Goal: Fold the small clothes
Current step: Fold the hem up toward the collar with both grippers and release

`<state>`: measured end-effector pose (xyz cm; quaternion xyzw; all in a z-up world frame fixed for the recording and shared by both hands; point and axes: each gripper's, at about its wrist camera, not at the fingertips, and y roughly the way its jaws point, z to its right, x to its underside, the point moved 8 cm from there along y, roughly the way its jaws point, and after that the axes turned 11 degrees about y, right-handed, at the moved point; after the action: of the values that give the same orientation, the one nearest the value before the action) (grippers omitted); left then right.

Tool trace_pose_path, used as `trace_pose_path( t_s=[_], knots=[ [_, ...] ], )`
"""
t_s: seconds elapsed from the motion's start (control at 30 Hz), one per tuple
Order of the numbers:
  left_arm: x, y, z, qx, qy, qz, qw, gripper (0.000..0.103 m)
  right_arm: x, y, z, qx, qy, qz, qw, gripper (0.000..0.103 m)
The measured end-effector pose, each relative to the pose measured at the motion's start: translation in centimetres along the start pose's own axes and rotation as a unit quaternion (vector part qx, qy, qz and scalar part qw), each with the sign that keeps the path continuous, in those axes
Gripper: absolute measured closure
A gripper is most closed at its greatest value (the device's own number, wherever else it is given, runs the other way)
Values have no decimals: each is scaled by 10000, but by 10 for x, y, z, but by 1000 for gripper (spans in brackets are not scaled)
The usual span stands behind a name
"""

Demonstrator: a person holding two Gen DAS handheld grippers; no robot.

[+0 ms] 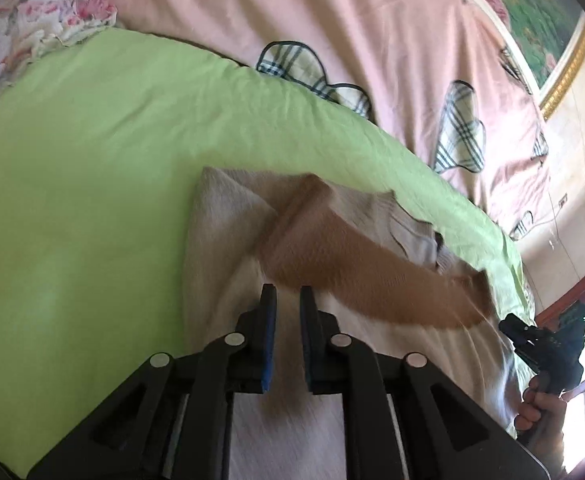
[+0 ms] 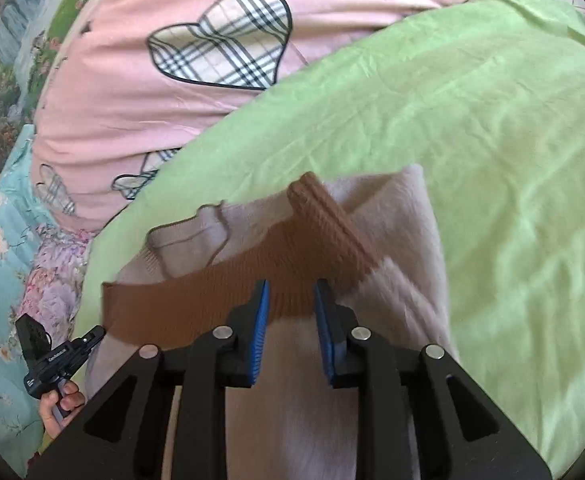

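A small pale pink fuzzy sweater (image 1: 228, 224) with brown ribbed sleeves (image 1: 332, 264) lies on a green sheet (image 1: 92, 160). The sleeves are folded across its body. It also shows in the right wrist view (image 2: 404, 240) with a brown sleeve (image 2: 212, 300) crossing it. My left gripper (image 1: 288, 300) hovers over the sweater's lower part, jaws slightly apart with nothing between them. My right gripper (image 2: 291, 296) is open over the brown sleeve and holds nothing. The right gripper also shows at the right edge of the left wrist view (image 1: 548, 340); the left one shows at the lower left of the right view (image 2: 56, 356).
A pink duvet (image 1: 332, 20) with plaid heart patches lies behind the green sheet. A floral pillow (image 1: 32, 32) is at the far left. A framed painting (image 1: 540, 20) hangs on the wall. A teal floral cover (image 2: 0, 260) lies beside the bed area.
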<state>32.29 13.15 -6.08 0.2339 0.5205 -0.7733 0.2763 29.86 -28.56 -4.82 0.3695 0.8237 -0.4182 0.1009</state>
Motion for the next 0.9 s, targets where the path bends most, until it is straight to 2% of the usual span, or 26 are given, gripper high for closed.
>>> trace_pose_path(
  t_s=[0.17, 0.27, 0.37, 0.57, 0.67, 0.77, 0.9],
  knots=[
    [44, -51, 32, 119, 51, 14, 9999, 88, 35, -32, -5, -165, -18, 56, 9998, 63],
    [72, -70, 47, 205, 98, -98, 9997, 87, 59, -43, 2, -196, 48, -38, 9998, 62],
    [101, -85, 54, 329, -1, -171, 9993, 85, 79, -51, 15, 9, 86, -96, 9999, 62],
    [144, -106, 46, 336, -301, -317, 9985, 84, 88, -79, 47, 448, 288, 235, 9983, 62],
    [160, -119, 41, 299, -483, -295, 9980, 76, 87, -95, 46, 299, 367, 374, 9982, 62],
    [169, -124, 36, 314, -609, -284, 9972, 76, 93, -107, 36, 235, 180, 464, 9985, 61],
    [178, -124, 39, 384, -734, -349, 9960, 74, 107, -110, 19, 128, -34, 412, 9991, 54]
  ],
)
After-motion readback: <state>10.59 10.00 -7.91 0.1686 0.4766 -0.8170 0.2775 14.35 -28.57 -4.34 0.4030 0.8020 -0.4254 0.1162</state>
